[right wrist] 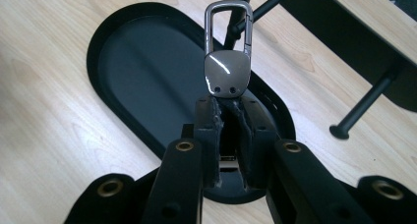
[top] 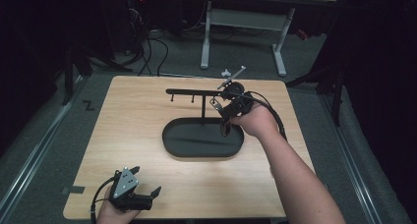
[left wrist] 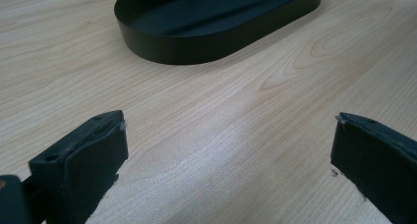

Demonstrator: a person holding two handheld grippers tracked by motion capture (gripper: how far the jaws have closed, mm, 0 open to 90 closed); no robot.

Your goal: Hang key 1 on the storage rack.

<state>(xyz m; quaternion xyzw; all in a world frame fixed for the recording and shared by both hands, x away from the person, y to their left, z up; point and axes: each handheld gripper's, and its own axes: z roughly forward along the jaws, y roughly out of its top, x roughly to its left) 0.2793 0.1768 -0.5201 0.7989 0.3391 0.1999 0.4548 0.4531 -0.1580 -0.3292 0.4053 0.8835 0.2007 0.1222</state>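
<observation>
The pale wooden surface (left wrist: pixel 236 121) showed smooth, lightly sheened grain. The black oval tray (right wrist: pixel 105 47) looked like matt metal. The silver metal key-clip (right wrist: pixel 227 62) was polished and glossy. The right gripper (right wrist: pixel 228 111) had matt black pads (right wrist: pixel 209 130), roughened at their edges.

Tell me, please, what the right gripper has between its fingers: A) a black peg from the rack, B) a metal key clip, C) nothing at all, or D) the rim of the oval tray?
B: in the right gripper view, the right gripper has its fingers closed on the lower end of a shiny metal key clip, held above the tray.
</observation>
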